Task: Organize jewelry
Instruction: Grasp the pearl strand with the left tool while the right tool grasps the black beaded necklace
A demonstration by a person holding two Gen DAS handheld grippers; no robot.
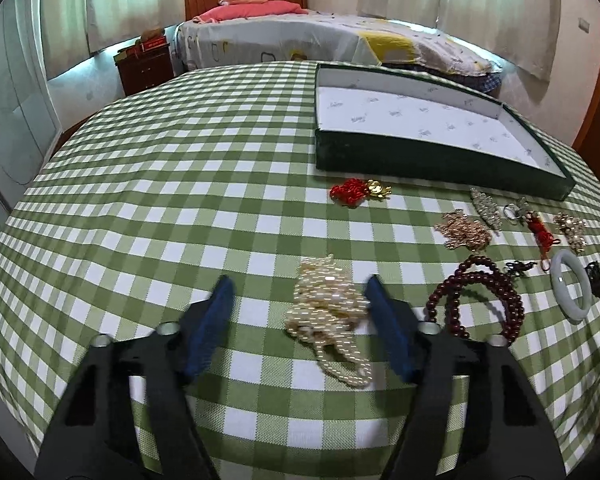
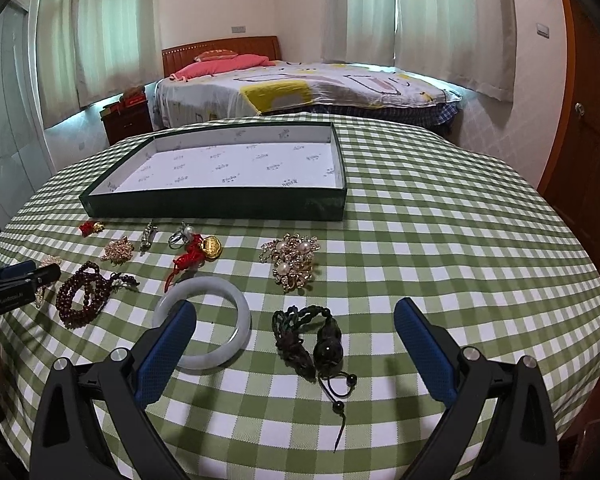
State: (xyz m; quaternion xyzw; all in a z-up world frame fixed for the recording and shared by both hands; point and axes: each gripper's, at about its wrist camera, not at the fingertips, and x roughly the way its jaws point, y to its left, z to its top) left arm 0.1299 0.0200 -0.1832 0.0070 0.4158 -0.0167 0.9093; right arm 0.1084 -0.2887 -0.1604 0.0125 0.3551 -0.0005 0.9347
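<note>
Your left gripper [image 1: 300,304] sits low in the left wrist view with its blue pads partly apart, and the heap of pearl strands [image 1: 329,312] lies between them on the green-checked tablecloth [image 1: 160,208]. The right-hand pad looks to be at the edge of the pearls, while the left-hand pad stands clear of them with bare cloth between, so nothing is gripped. The pearls are blurred, so I cannot tell you whether that pad truly touches.

Your right gripper [image 2: 296,320] is spread wide in the lower half of the right wrist view, holding nothing. Between its pads lie the dark cord pendant with a gourd-shaped bead [image 2: 312,344] and, nearer the left pad, the pale jade bangle [image 2: 204,320], whose near rim that pad partly covers.

The dark green tray [image 2: 216,206] with its white printed lining stands in the upper middle of that view, empty of jewelry. In front of it, spread across the cloth: a gold and pearl brooch [image 2: 292,260] at centre, a red knotted charm with a gold ingot [image 2: 196,256], a ring [image 2: 179,236], a silver pin [image 2: 146,236], a rose-gold chain heap [image 2: 118,250], a small red and gold charm [image 2: 91,227], and the dark red bead mala [image 2: 84,294] at the left.
</note>
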